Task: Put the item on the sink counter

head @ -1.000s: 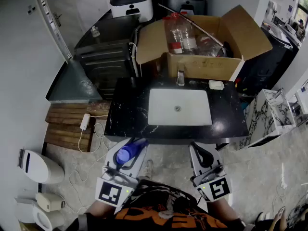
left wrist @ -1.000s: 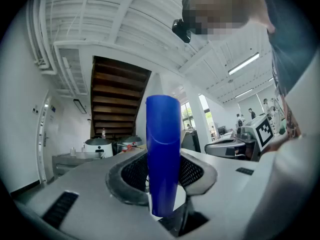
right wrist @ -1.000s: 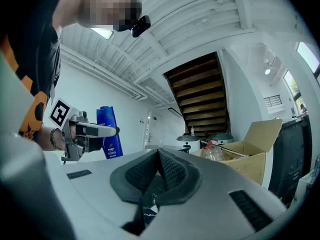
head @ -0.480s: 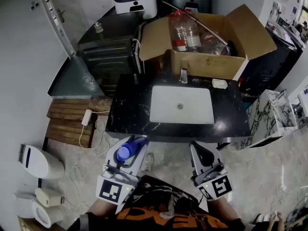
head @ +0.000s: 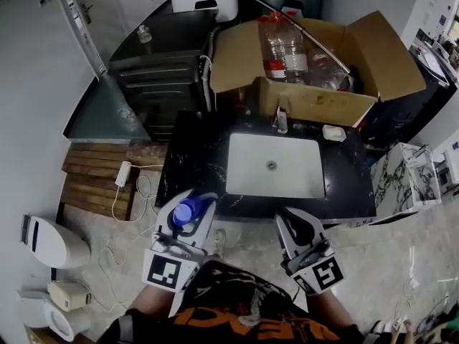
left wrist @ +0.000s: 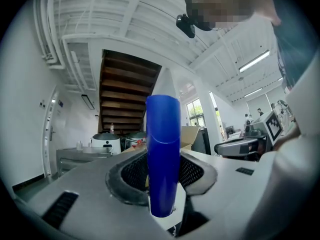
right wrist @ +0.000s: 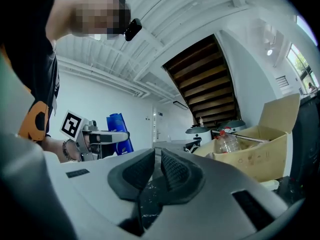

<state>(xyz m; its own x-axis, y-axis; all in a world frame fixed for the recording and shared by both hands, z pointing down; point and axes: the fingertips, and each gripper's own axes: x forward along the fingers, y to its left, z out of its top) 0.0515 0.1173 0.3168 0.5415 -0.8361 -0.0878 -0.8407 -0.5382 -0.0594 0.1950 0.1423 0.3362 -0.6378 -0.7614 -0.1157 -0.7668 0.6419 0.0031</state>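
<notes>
The black table (head: 192,165), with its white basin (head: 272,165), lies straight ahead of both grippers. Behind it stands an open cardboard box (head: 315,104). The left gripper (head: 196,203) is at the table's front-left edge. Its fingers are part-way open and clamped on a blue bottle (head: 185,212), which is the item and is not yet set down. The bottle's long axis crosses the fingers and stands roughly upright, with one round end turned up toward the head camera. Bare black top lies just beyond these fingers and left of the basin, so I judge the left gripper the nearer one, needing only a short forward carry. The right gripper (head: 295,221) hangs near the front edge below the basin's right side. Its fingers are only a slit apart and hold nothing.

In the right gripper view the bottle carries small white print, too small to read. The water bottle (head: 285,49) in the box has a red label, also unreadable.
</notes>
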